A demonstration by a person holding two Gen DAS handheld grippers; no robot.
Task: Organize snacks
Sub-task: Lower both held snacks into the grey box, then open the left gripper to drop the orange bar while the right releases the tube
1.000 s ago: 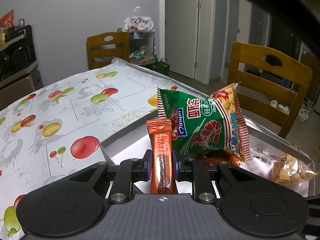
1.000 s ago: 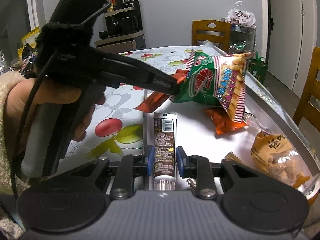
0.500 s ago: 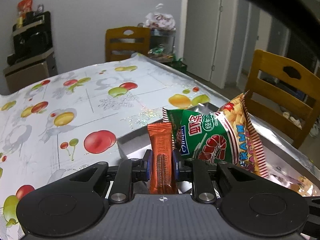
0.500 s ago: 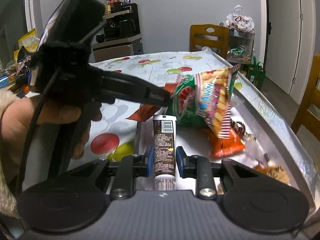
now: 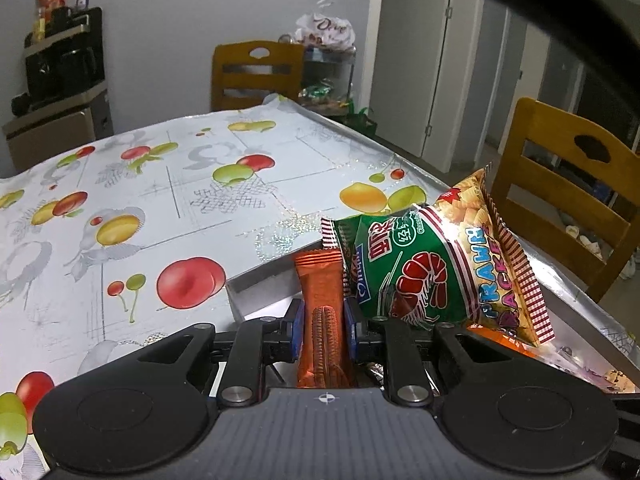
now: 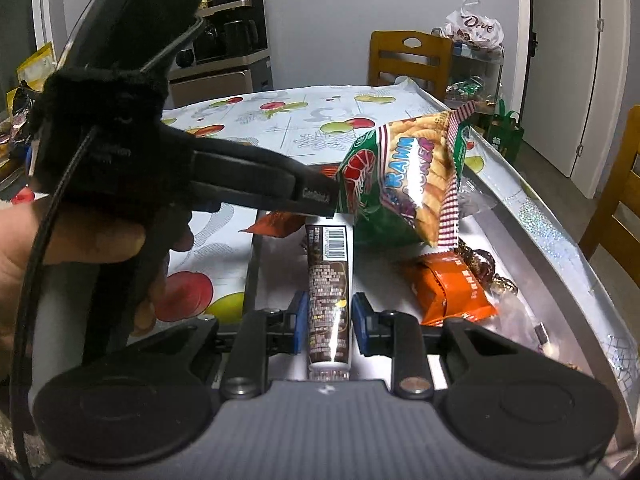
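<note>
Table with fruit-print cloth fills my view. Silver tray sits at table's right edge, snacks inside. Prawn cracker bag stands tilted in tray's far left corner, touching top of my orange bar. Orange packet lies flat mid-tray, just beside my right gripper. My left gripper clamps orange wafer bar upright over tray's left rim. My right gripper pinches brown tube, cap toward me, over tray floor.
</note>
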